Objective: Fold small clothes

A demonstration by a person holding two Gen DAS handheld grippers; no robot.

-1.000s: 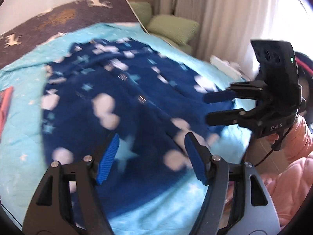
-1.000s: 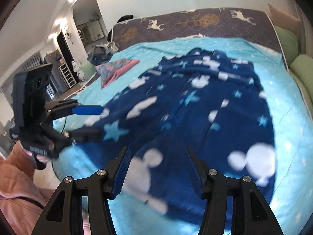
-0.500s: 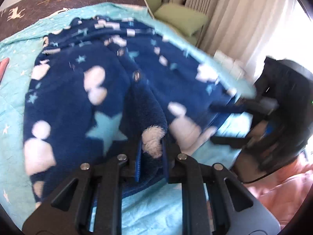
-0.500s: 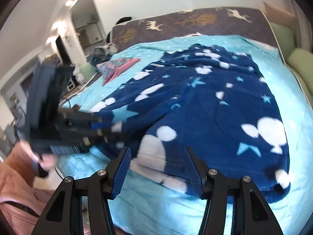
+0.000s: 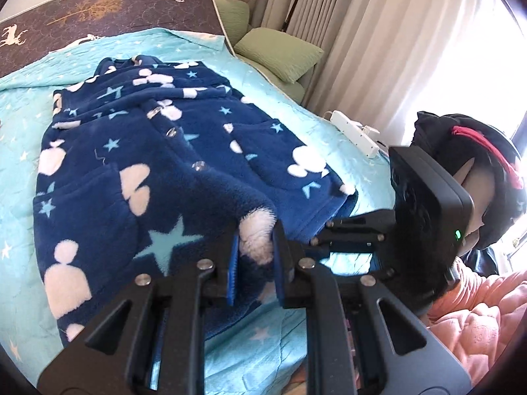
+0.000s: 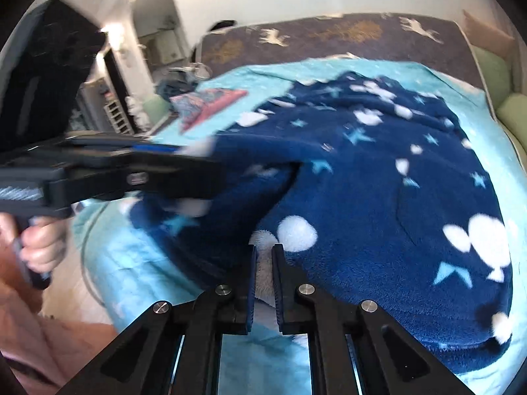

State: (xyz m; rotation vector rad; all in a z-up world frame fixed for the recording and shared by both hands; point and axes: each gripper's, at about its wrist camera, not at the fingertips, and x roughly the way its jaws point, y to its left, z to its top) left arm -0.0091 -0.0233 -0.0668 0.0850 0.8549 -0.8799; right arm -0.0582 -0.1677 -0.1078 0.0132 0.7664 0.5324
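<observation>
A navy fleece garment [image 5: 158, 151] with white shapes, light-blue stars and snap buttons lies spread on the turquoise bedspread [image 5: 290, 112]. My left gripper [image 5: 253, 250] is shut on a raised fold at the garment's near hem. My right gripper [image 6: 263, 263] is shut on the near hem of the same garment [image 6: 378, 181] at a white patch. The right gripper also shows at the right of the left wrist view [image 5: 332, 230], close beside the left one. The left gripper shows blurred at the left of the right wrist view [image 6: 184, 161], lifting cloth.
Green pillows [image 5: 280, 52] and curtains stand at the far right of the bed. A white power strip [image 5: 355, 131] lies at the bed's right edge. A pink folded cloth [image 6: 210, 105] lies on the far left. The person's pink clothing [image 5: 477, 322] is near the bed's front edge.
One second ago both grippers were open above the garment. The left one shut on the hem first, then the right one shut on it. The left gripper has lifted its fold.
</observation>
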